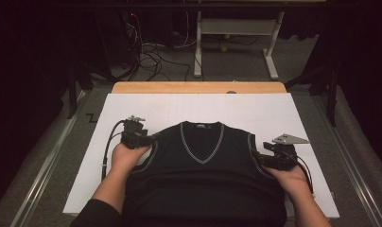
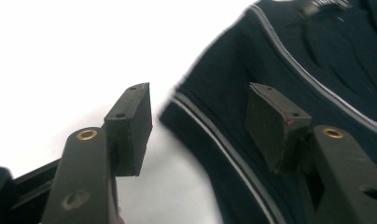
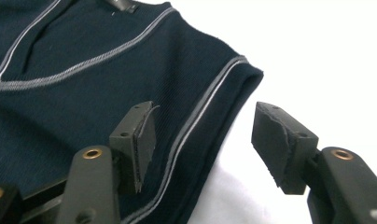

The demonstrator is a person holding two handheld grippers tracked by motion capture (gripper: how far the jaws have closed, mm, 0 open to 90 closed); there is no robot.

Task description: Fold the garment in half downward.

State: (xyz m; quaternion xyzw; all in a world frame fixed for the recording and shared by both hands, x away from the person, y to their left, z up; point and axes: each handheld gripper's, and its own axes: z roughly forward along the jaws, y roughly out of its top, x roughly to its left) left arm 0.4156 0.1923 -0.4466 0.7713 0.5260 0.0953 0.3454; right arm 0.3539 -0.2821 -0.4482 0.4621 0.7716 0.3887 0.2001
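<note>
Item: dark sleeveless vest [image 1: 201,165], lying flat face-up at centre of the white-covered table [image 1: 274,113], neckline pointing to 12 o'clock. Left gripper [image 1: 149,138] is sitting at 9 o'clock by the armhole, right gripper [image 1: 257,158] at 3 o'clock — both jaws standing apart, straddling the striped armhole edges, gripping nothing. Risk: closing now is likely pinching only the top layer — the fold would then be dragging askew.

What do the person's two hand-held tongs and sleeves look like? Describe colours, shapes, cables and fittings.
Both tongs, left and right, are black, each with two flat arms bearing brass-ringed holes and blocky dark pads. The right carries a grey three-cornered plate. A black cable loops from the left one. A dark sleeve covers the left forearm.
</note>
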